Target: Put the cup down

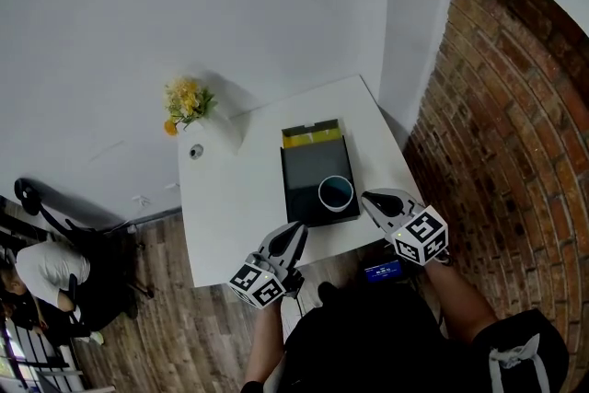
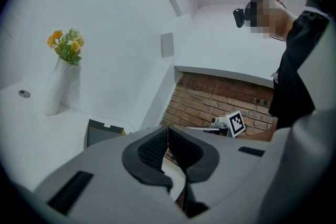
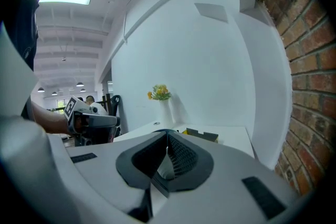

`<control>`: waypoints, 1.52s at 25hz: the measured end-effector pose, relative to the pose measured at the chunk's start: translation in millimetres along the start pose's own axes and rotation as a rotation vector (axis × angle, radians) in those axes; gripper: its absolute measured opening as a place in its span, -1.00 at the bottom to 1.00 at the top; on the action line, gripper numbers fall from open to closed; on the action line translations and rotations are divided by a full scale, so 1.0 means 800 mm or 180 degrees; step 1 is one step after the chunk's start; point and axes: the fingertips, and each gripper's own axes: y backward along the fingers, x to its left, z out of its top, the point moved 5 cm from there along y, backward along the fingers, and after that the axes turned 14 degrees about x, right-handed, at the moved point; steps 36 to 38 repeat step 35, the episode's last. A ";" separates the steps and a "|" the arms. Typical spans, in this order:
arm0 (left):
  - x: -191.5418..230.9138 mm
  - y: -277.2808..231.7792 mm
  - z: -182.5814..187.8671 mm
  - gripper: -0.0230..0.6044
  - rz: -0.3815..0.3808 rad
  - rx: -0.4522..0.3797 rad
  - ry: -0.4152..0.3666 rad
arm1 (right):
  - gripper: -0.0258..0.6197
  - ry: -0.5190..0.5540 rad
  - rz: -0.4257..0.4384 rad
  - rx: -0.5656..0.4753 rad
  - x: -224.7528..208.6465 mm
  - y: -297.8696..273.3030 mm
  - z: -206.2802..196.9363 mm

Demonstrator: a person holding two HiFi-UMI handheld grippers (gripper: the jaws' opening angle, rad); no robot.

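The cup (image 1: 336,192), white outside and dark blue inside, stands upright on the front right part of a dark tray (image 1: 308,170) on the white table (image 1: 225,216). Neither gripper touches it. My right gripper (image 1: 366,196) hovers just right of the cup at the table's front edge, jaws shut with nothing between them (image 3: 167,135). My left gripper (image 1: 299,228) sits at the front edge below the tray, also shut and empty (image 2: 167,128). From the left gripper view I see the right gripper (image 2: 231,122) against the brick wall.
A yellow box (image 1: 311,135) lies at the tray's far end. A white vase of yellow flowers (image 1: 189,106) and a small round fitting (image 1: 195,152) are at the table's back left. A brick wall (image 1: 497,133) runs along the right. A seated person (image 1: 37,276) is far left.
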 end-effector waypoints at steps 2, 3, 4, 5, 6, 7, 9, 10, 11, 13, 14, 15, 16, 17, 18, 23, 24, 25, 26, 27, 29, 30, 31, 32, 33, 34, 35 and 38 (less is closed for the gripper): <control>-0.001 0.001 0.001 -0.89 0.0001 0.0005 -0.0004 | -0.86 -0.0020 0.0016 -0.0006 0.001 0.000 0.000; -0.002 0.002 0.001 -0.89 0.0002 0.0006 -0.0006 | -0.86 -0.0029 0.0028 -0.0007 0.002 -0.001 0.000; -0.002 0.002 0.000 -0.89 0.0005 0.0007 -0.0006 | -0.87 -0.0037 0.0043 -0.0005 0.002 -0.002 0.000; -0.002 0.003 -0.001 -0.89 0.0008 0.0009 -0.0005 | -0.87 -0.0044 0.0059 0.0000 0.003 -0.002 -0.001; -0.003 0.003 -0.002 -0.89 0.0009 0.0013 -0.0005 | -0.87 -0.0051 0.0076 0.0006 0.004 -0.003 -0.001; -0.003 0.003 -0.002 -0.89 0.0010 0.0020 -0.0006 | -0.87 -0.0058 0.0090 0.0015 0.005 -0.003 -0.002; -0.005 0.003 -0.003 -0.89 0.0008 0.0030 -0.0010 | -0.87 -0.0062 0.0108 0.0030 0.006 -0.004 -0.004; -0.006 0.003 -0.003 -0.89 0.0007 0.0035 -0.0016 | -0.87 -0.0063 0.0112 0.0034 0.006 -0.004 -0.005; -0.006 0.003 -0.004 -0.89 0.0008 0.0041 -0.0018 | -0.87 -0.0066 0.0113 0.0034 0.007 -0.004 -0.005; -0.005 0.004 -0.007 -0.89 0.0022 0.0047 0.0010 | -0.88 -0.0075 0.0115 0.0031 0.007 -0.004 -0.006; -0.005 0.004 -0.008 -0.89 0.0027 0.0048 0.0023 | -0.88 -0.0079 0.0117 0.0032 0.007 -0.004 -0.006; -0.005 0.004 -0.009 -0.89 0.0030 0.0051 0.0029 | -0.87 -0.0082 0.0119 0.0033 0.007 -0.003 -0.006; -0.005 0.004 -0.009 -0.89 0.0031 0.0056 0.0033 | -0.87 -0.0086 0.0119 0.0035 0.006 -0.003 -0.007; -0.005 0.004 -0.010 -0.89 0.0031 0.0061 0.0036 | -0.87 -0.0090 0.0118 0.0035 0.006 -0.003 -0.008; -0.005 0.004 -0.011 -0.89 0.0031 0.0064 0.0039 | -0.88 -0.0095 0.0116 0.0035 0.006 -0.003 -0.008; -0.006 0.005 -0.014 -0.89 0.0044 0.0067 0.0057 | -0.88 -0.0117 0.0115 0.0039 0.005 -0.003 -0.012; -0.006 0.005 -0.015 -0.89 0.0048 0.0067 0.0059 | -0.87 -0.0120 0.0116 0.0038 0.005 -0.002 -0.013; -0.007 0.005 -0.015 -0.89 0.0050 0.0065 0.0059 | -0.87 -0.0120 0.0116 0.0036 0.005 -0.002 -0.013; -0.007 0.005 -0.016 -0.89 0.0052 0.0063 0.0058 | -0.88 -0.0121 0.0115 0.0035 0.004 -0.002 -0.013; -0.007 0.004 -0.016 -0.89 0.0053 0.0061 0.0058 | -0.87 -0.0121 0.0114 0.0034 0.004 -0.002 -0.013; -0.006 0.004 -0.015 -0.89 0.0056 0.0059 0.0060 | -0.87 -0.0122 0.0110 0.0033 0.003 -0.002 -0.013; -0.006 0.004 -0.015 -0.89 0.0056 0.0058 0.0061 | -0.87 -0.0121 0.0108 0.0034 0.003 -0.003 -0.013; -0.005 0.004 -0.015 -0.89 0.0056 0.0056 0.0063 | -0.87 -0.0119 0.0107 0.0036 0.002 -0.003 -0.012; -0.005 0.004 -0.014 -0.89 0.0056 0.0054 0.0064 | -0.87 -0.0117 0.0106 0.0038 0.002 -0.003 -0.012; -0.005 0.004 -0.014 -0.89 0.0056 0.0052 0.0065 | -0.87 -0.0117 0.0105 0.0041 0.001 -0.003 -0.012; -0.004 0.003 -0.014 -0.89 0.0055 0.0050 0.0066 | -0.87 -0.0119 0.0104 0.0042 0.001 -0.003 -0.012; -0.004 0.003 -0.013 -0.89 0.0054 0.0049 0.0067 | -0.87 -0.0121 0.0103 0.0043 0.000 -0.004 -0.012; -0.004 0.003 -0.013 -0.89 0.0054 0.0049 0.0067 | -0.87 -0.0121 0.0103 0.0043 0.000 -0.004 -0.012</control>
